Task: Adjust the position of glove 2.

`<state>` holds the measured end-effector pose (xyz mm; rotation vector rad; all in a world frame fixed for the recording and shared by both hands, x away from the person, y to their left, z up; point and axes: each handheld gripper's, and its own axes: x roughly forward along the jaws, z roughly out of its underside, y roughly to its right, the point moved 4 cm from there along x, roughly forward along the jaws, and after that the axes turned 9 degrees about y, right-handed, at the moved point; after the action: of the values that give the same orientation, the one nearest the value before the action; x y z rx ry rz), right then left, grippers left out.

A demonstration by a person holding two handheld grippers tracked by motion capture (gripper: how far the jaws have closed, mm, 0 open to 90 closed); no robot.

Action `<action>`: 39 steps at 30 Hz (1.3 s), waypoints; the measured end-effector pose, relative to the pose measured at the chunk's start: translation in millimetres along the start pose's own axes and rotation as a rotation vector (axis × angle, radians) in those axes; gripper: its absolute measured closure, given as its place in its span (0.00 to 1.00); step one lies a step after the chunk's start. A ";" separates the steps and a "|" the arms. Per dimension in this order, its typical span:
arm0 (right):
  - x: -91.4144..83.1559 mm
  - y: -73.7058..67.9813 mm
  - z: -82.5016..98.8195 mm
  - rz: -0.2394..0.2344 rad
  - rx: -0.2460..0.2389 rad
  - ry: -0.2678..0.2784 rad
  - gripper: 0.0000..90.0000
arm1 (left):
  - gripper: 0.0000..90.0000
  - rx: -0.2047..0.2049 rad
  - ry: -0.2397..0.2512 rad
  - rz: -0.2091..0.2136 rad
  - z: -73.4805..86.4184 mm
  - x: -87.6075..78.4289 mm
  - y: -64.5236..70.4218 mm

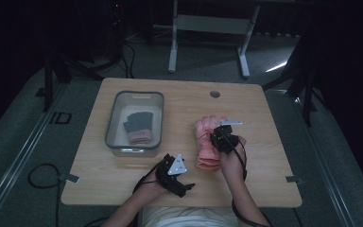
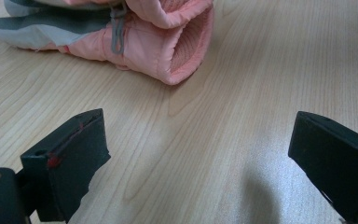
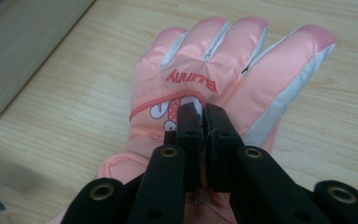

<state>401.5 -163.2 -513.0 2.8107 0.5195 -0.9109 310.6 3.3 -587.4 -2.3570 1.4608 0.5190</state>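
A pink padded glove (image 1: 207, 144) lies on the wooden table (image 1: 264, 123), right of centre, fingers pointing away from me. My right gripper (image 1: 221, 137) is over its back and shut, pinching the fabric just below the red lettering (image 3: 192, 80); in the right gripper view the two jaws of the right gripper (image 3: 203, 113) meet on a fold of the glove (image 3: 223, 60). My left gripper (image 1: 182, 185) rests low near the table's front edge, open. In the left gripper view the pink glove's cuff (image 2: 177, 46) lies ahead of the left gripper (image 2: 200, 140), apart from it.
A grey plastic bin (image 1: 112, 124) stands left of centre and holds a dark grey and pink glove (image 1: 138, 126). A round cable hole (image 1: 215, 93) is near the table's far edge. The bin's wall (image 3: 23, 51) is close on the left in the right gripper view.
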 end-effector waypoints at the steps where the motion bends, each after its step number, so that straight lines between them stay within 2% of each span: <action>1: 0.8 -0.4 0.9 -0.002 -0.002 -0.003 0.95 | 0.05 0.004 -0.003 -0.002 0.1 0.2 0.0; 9: 10.5 3.4 12.6 -0.007 -0.010 -0.013 0.94 | 0.05 -0.009 0.002 -0.005 0.0 -0.3 -0.9; 13: 6.9 6.6 15.9 -0.010 -0.033 -0.013 0.93 | 0.05 -0.013 0.003 -0.005 -0.3 -0.5 -0.6; 16: 4.1 12.9 18.4 -0.017 -0.009 -0.008 0.92 | 0.05 -0.010 -0.001 -0.009 -0.2 0.1 0.0; 19: 1.6 12.3 17.1 -0.030 -0.017 0.005 0.87 | 0.05 -0.009 -0.003 -0.011 -0.6 1.2 -0.4; 22: -4.0 8.8 12.1 -0.053 -0.045 0.022 0.78 | 0.05 -0.016 -0.005 -0.010 -0.8 1.2 -2.1; 25: -9.8 7.4 7.6 -0.078 -0.045 0.041 0.70 | 0.05 -0.026 -0.002 -0.026 -2.1 -0.1 -5.2; 26: -16.4 8.0 3.2 -0.094 -0.051 0.071 0.61 | 0.05 -0.028 -0.002 -0.029 -2.9 -0.6 -5.8; 29: -23.2 12.5 -0.6 -0.119 -0.051 0.089 0.53 | 0.05 -0.033 0.000 -0.065 -8.0 -3.7 -7.6; 33: -29.7 21.2 -4.2 -0.156 -0.063 0.125 0.33 | 0.06 -0.037 0.012 -0.084 -19.2 -8.8 -7.4; 36: -31.8 29.2 -6.3 -0.219 -0.046 0.128 0.15 | 0.06 -0.043 0.031 -0.136 -29.9 -14.5 -11.9; 39: -35.1 33.0 -7.1 -0.197 -0.085 0.155 0.15 | 0.06 -0.095 0.066 -0.174 -40.2 -22.8 -16.8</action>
<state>390.8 -202.0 -485.6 2.8034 0.8475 -0.6855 321.8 10.4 -540.0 -2.5686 1.2669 0.4787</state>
